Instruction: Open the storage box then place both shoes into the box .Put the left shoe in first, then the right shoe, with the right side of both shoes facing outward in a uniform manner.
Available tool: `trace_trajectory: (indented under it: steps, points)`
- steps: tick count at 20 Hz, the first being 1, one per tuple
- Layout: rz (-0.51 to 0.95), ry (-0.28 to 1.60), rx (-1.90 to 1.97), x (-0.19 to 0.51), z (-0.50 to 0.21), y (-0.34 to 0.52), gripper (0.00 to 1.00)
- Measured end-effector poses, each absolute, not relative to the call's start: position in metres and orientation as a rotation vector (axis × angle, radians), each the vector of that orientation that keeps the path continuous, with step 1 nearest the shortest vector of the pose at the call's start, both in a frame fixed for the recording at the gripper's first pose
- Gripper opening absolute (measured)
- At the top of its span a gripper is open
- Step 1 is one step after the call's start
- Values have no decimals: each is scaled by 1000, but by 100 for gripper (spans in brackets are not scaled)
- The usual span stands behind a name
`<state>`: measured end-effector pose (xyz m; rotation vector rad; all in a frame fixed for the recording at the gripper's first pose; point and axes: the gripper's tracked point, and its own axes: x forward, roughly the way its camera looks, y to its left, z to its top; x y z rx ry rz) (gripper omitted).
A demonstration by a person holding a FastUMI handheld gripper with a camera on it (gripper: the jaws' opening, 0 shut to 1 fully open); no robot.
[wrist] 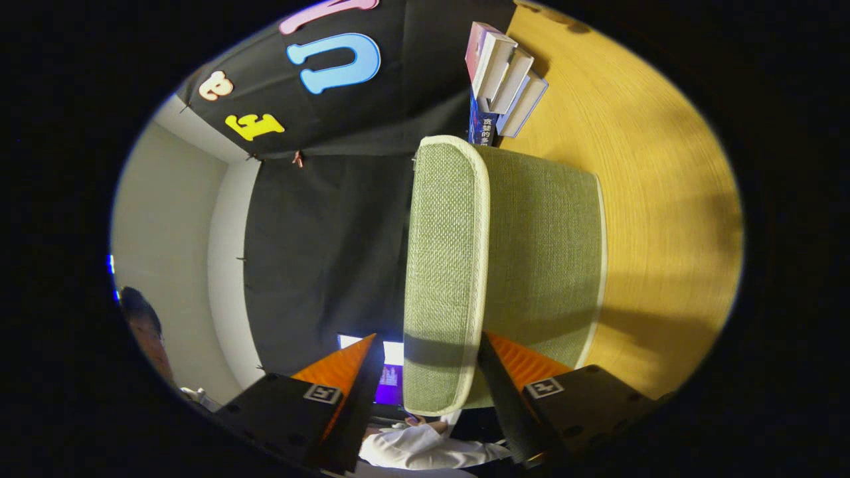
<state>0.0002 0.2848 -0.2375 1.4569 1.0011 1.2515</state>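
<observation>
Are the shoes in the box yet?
No: the green fabric storage box on the wooden table has its lid shut, its edge between the open fingers of the hand-held gripper.

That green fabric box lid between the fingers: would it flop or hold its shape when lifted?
The lid looks woven with a piped edge and stays flat, so probably stiffened and light. The gripper straddles its edge with gaps showing; the coarse weave should grip well.

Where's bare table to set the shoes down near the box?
The wooden table is bare beside the green fabric box, away from the book stack. It is crowded by the books. The open tongs straddle the box's lid edge.
</observation>
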Motion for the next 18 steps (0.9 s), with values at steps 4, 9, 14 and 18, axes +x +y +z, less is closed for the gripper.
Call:
trace_trajectory:
  steps: [4, 9, 14, 18]
  points:
    - [1258, 943, 1530, 8, -233, 270, 33]
    - [1255, 889, 1497, 12, -195, 263, 5]
    - [1302, 780, 1407, 16, -109, 275, 5]
    - [1369, 737, 1267, 16, -46, 320, 5]
